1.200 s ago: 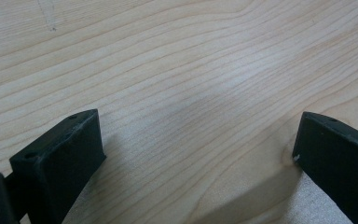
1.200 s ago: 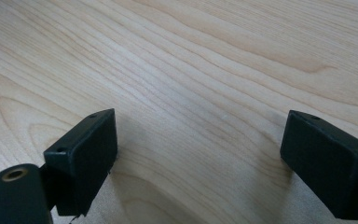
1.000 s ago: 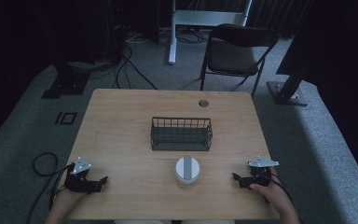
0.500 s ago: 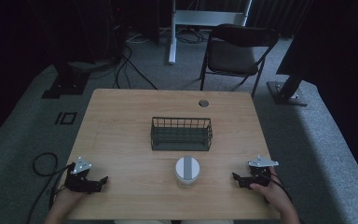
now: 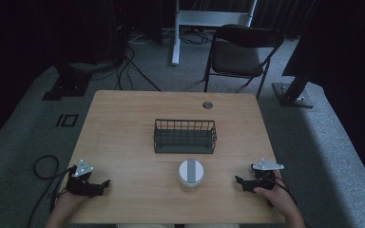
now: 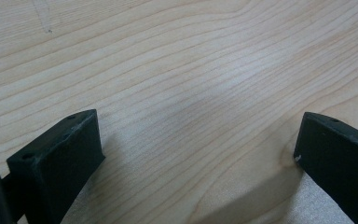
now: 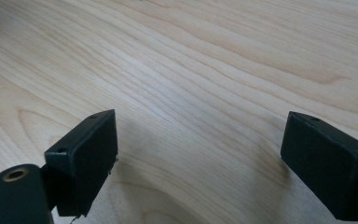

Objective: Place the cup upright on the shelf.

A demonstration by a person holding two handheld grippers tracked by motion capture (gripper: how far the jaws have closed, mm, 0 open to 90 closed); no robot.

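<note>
A dark wire basket [image 5: 185, 136] stands in the middle of the wooden table [image 5: 123, 128]. In front of it sits a clear jar with a white lid [image 5: 191, 173]. My left gripper [image 5: 103, 185] rests near the table's front left corner, open, its jaws pointing right toward the jar. My right gripper [image 5: 240, 183] rests near the front right corner, open, jaws pointing left toward the jar. In both gripper views the black jaws stand wide apart over bare wood, left gripper [image 6: 196, 154], right gripper [image 7: 200, 158], with nothing between them.
A round cable hole [image 5: 207, 105] sits near the table's far edge. Behind the table stands a dark folding chair [image 5: 242, 52]. Cables [image 5: 123, 57] lie on the grey carpet, and stand bases rest on the floor at left [image 5: 71, 80] and right [image 5: 292, 92].
</note>
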